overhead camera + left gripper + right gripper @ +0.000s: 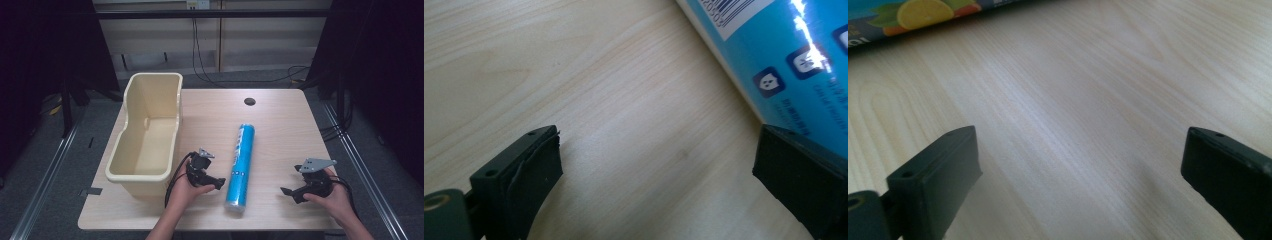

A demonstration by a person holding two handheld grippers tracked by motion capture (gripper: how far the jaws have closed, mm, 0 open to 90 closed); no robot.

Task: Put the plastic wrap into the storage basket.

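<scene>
Two grippers, near edge of wooden table [280, 115]: left gripper [212, 181], jaws spread, just beside blue tube [241, 165]; right gripper [292, 191], jaws spread, well apart from it. Tube lies lengthwise at centre. Cream plastic bin [147, 132], farther left.

Right gripper [1080, 175] w/ two black jaws rising from the bottom edge, one at lower left, one at lower right, set wide apart, nothing btwn them. Under and beyond them: pale wood-grain desk [1088, 100], soft sheen across its middle. At the top-left corner, edge of a printed tube [913, 15] lying on the desk, label w/ orange slice and green leaves; well apart from both jaws.
</scene>
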